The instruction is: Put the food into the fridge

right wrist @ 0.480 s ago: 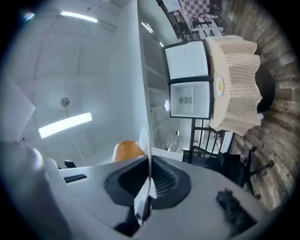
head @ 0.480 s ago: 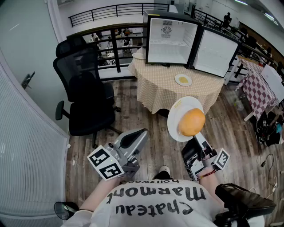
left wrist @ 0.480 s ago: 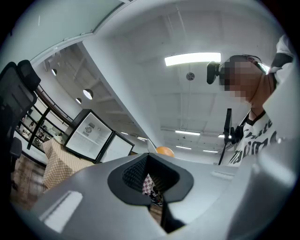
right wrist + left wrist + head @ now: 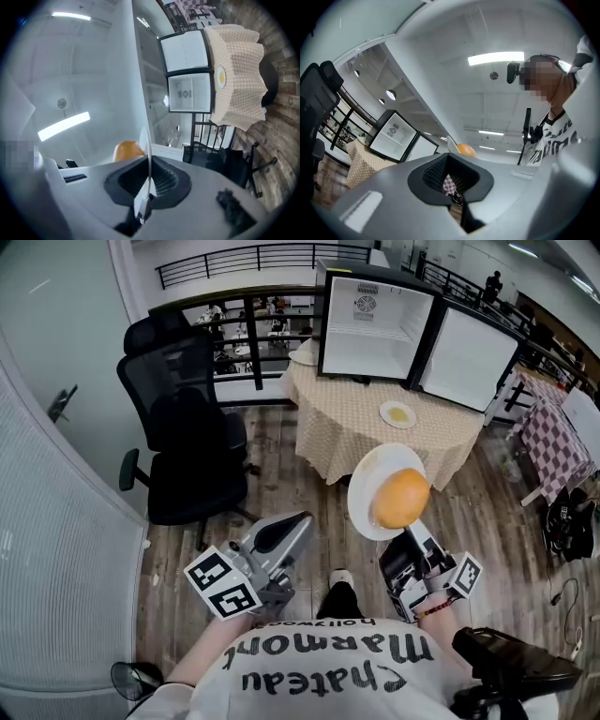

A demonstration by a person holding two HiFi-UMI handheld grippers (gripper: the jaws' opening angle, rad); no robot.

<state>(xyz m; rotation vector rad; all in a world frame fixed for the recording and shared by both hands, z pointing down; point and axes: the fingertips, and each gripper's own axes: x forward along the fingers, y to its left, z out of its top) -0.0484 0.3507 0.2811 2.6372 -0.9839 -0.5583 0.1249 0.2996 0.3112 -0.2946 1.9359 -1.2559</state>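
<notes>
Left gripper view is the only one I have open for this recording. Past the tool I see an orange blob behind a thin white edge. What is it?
Observer: The head view shows it from above. It is a round orange food item lying on a white plate, and the white edge you see is that plate's rim.
Operator: What is holding the plate up? Nothing in my view touches it.
Observer: The right tool holds it. In the right gripper view its jaws are shut on the plate's rim, which runs edge-on straight between them.
</notes>
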